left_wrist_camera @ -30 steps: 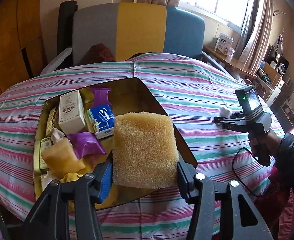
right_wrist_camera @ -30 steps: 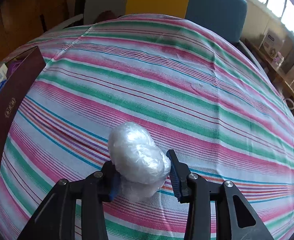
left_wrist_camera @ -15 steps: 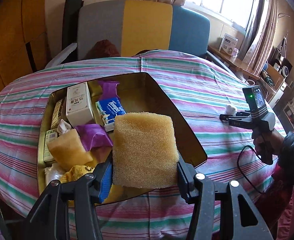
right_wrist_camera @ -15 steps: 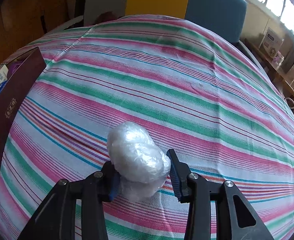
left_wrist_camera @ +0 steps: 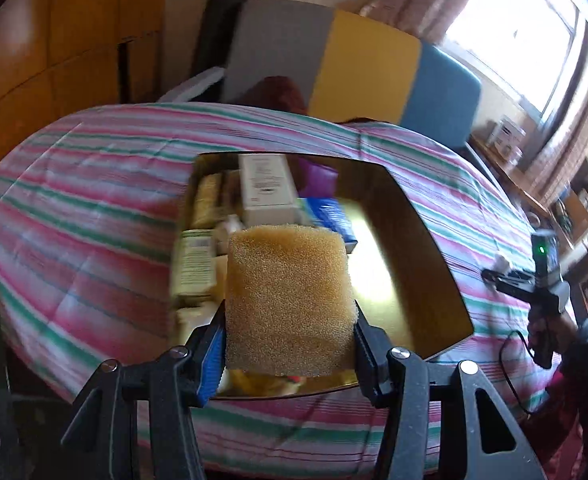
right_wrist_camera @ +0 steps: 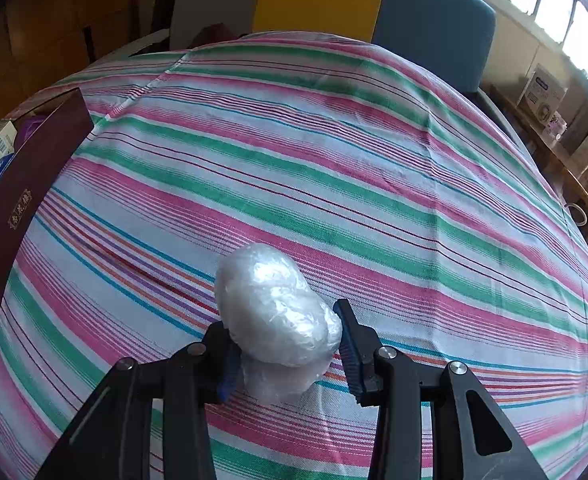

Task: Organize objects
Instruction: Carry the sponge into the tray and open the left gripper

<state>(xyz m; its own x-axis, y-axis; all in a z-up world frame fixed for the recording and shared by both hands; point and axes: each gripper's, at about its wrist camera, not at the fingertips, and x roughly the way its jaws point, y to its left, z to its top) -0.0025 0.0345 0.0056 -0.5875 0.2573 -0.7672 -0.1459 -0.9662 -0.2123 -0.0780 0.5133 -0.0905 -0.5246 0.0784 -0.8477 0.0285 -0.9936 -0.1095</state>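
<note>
Status: mostly packed, two items in transit. The open gold-lined rectangular box (left_wrist_camera: 421, 280) sits on the desk with the pink, green and white striped cloth (right_wrist_camera: 333, 160) and already holds a batch along its left half: a white upright carton (left_wrist_camera: 268, 192), a blue tissue pack (left_wrist_camera: 327, 220), a purple wrapper (left_wrist_camera: 317, 178), and some pale labelled packets (left_wrist_camera: 194, 264); details are smeared by motion blur. The right half of the box floor is bare and shiny, so there's room. The left gripper (left_wrist_camera: 290, 340) is clamped on a tan coarse-pored foam sponge block (left_wrist_camera: 290, 300), both pads pressing its sides, held up over the near edge of the box, not yet set down. I'd call that the step in hand: sponge goes in next, likely into the free right side. The right gripper (right_wrist_camera: 286, 344) is closed narrow around a crumpled ball of clear plastic wrap (right_wrist_camera: 274, 304); the left pad is against it, the right pad looks to be touching or just shy, hard to be sure. That ball is well apart from the box, whose dark maroon outer wall (right_wrist_camera: 22, 184) shows only at the left edge of the right wrist view. The cloth around it looks clear of other loose items. Remaining, by my read: drop sponge, carry plastic ball across, drop it. No lid in view, so can't tell if closing is part of it.
</note>
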